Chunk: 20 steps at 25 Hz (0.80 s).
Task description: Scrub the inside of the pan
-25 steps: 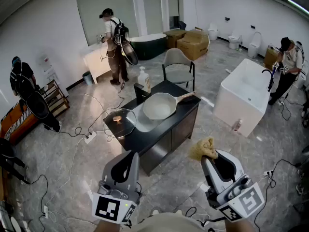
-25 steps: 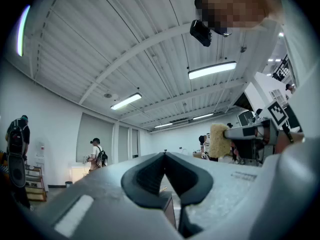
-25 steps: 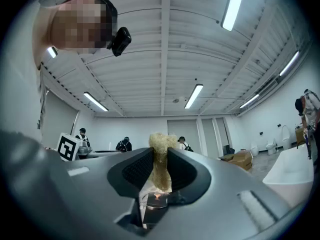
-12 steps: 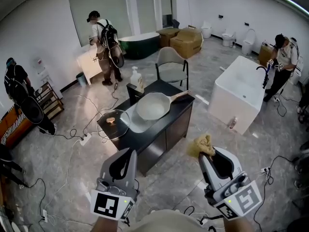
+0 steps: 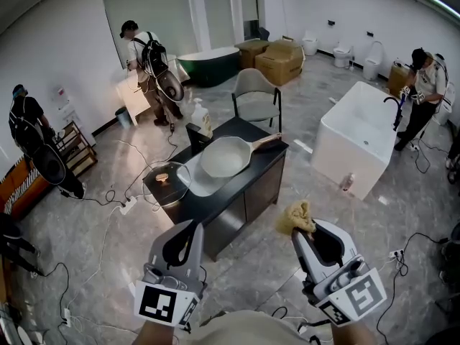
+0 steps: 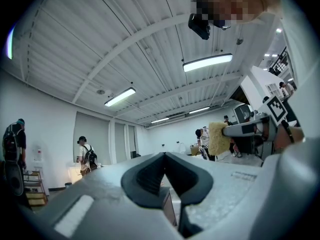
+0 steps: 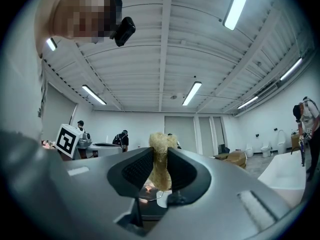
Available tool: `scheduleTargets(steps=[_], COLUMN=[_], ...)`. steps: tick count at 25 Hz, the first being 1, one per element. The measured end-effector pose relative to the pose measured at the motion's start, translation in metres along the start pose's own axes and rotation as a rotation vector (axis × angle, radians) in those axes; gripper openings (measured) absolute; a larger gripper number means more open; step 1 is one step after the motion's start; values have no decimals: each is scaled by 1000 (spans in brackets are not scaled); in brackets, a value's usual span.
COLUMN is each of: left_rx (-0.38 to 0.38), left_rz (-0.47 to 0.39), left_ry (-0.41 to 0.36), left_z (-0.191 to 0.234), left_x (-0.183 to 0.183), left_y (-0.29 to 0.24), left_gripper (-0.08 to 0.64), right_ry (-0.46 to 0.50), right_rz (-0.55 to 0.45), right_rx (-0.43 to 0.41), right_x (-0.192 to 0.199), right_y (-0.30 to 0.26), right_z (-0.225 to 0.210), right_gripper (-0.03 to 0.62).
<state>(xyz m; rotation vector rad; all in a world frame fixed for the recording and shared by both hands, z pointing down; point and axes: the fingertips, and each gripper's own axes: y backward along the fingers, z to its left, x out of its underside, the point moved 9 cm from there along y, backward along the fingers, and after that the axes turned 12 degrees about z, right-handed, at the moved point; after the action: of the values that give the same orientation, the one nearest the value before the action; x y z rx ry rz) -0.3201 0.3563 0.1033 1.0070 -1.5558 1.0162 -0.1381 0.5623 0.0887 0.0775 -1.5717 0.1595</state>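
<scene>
The black counter (image 5: pixel 248 192) has drawn slightly nearer over the last second, and the pan (image 5: pixel 225 157) lies on it, well apart from both grippers. The left gripper (image 5: pixel 190 225) is pressed together on nothing, while the right gripper (image 5: pixel 302 230) pinches a yellow scrubber (image 5: pixel 296 217). This looks like the approach, with scrubbing not yet begun

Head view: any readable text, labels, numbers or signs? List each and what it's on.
No readable text in any view.
Left marker cube on the left tool: black-and-white square pattern, no letters.
Right marker cube on the right tool, which holds the sponge: same kind of pattern, no letters.
Pump bottle: label too small to read.
Cardboard boxes: any print too small to read.
</scene>
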Motion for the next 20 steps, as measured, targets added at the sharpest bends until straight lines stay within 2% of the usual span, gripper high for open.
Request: scheduleTargets(steps=[5,12,15,20], left_rx=[2,17,23,27], left_rz=[5,42,39,42], left_ry=[32,6,7,19], left_z=[-22,-46,-50,-43], left_x=[6,15,17,25], left_y=[-6,-21,-28,-48], left_gripper=[2,2,2,2], right_ry=[2,9,26,1], right_rz=[16,58,72,94], right_rx=[-17,-39,-27,-34], right_x=[11,28,34,46], right_y=[15,25,22,6], right_z=[-15,-30,-35,-48], right_gripper=[91,91,91,92])
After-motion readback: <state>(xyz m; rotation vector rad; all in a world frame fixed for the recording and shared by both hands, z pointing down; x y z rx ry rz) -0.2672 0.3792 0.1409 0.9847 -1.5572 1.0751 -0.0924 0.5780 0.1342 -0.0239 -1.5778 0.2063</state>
